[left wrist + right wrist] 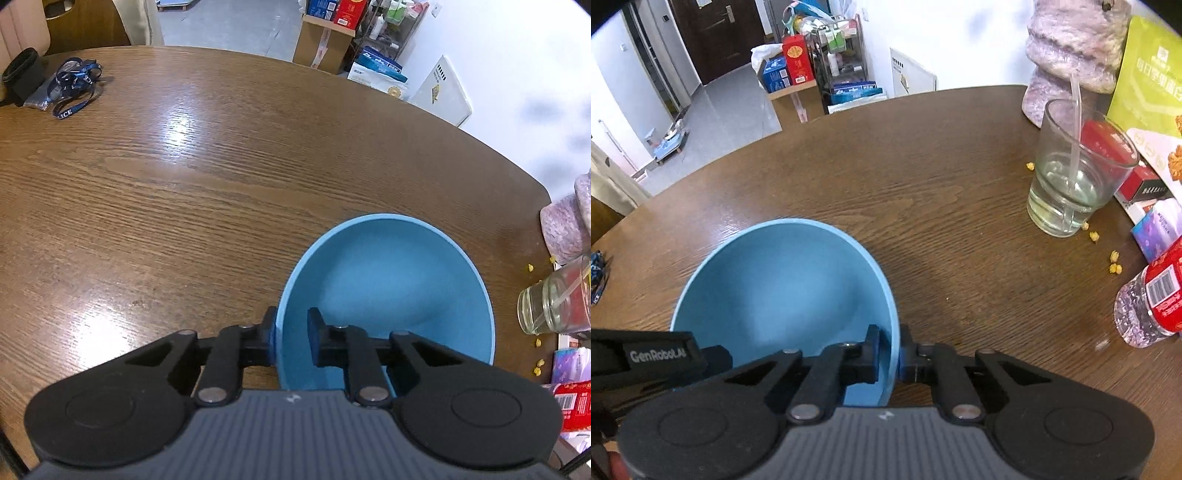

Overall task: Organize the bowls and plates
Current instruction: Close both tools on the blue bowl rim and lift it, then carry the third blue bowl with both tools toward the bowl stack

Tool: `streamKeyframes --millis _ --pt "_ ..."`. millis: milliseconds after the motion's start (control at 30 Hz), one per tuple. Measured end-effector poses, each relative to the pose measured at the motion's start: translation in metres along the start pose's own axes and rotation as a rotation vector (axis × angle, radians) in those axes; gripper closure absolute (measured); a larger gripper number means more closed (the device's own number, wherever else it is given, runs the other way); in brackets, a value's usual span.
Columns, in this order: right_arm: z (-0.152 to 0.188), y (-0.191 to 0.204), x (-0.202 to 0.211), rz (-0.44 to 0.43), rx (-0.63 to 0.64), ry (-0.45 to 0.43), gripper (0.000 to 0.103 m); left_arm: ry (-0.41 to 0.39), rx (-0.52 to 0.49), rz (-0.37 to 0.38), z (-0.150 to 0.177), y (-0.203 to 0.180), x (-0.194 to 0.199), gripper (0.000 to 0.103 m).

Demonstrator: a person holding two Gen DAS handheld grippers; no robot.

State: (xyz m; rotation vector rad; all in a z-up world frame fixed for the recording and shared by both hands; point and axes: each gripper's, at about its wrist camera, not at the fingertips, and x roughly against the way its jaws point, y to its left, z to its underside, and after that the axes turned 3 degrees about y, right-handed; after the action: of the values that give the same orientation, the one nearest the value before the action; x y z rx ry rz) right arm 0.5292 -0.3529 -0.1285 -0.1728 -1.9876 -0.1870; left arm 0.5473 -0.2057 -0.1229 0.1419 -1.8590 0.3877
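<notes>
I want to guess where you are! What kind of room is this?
Probably a home dining area: a round wooden table with a blue bowl, a glass of water and snack packets, and a cluttered storage shelf behind.

A round wooden worktop (pixel 192 177) caught glare from overhead light. Beyond it ran a grey floor (pixel 720 107), white walls (pixel 517 74), a dark door (pixel 716 33), a wire shelf rack (pixel 842 55) and cardboard boxes (pixel 321 40) stacked against the wall
</notes>
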Motion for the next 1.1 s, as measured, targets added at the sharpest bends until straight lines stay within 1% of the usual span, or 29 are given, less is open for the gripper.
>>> streamKeyframes --millis 300,600,1100 --pt "0.009 0.000 0.018 -0.005 0.005 -0.031 0.096 -0.024 -0.014 -0.001 0.011 0.003 0.018 0.086" --pt "0.022 0.012 0.043 -0.027 0.028 -0.061 0.096 -0.060 -0.005 0.000 0.023 0.020 0.046 0.086" --pt "0.060 0.055 0.098 -0.074 0.101 -0.112 0.096 -0.116 0.054 0.003 0.046 0.078 0.105 0.086"
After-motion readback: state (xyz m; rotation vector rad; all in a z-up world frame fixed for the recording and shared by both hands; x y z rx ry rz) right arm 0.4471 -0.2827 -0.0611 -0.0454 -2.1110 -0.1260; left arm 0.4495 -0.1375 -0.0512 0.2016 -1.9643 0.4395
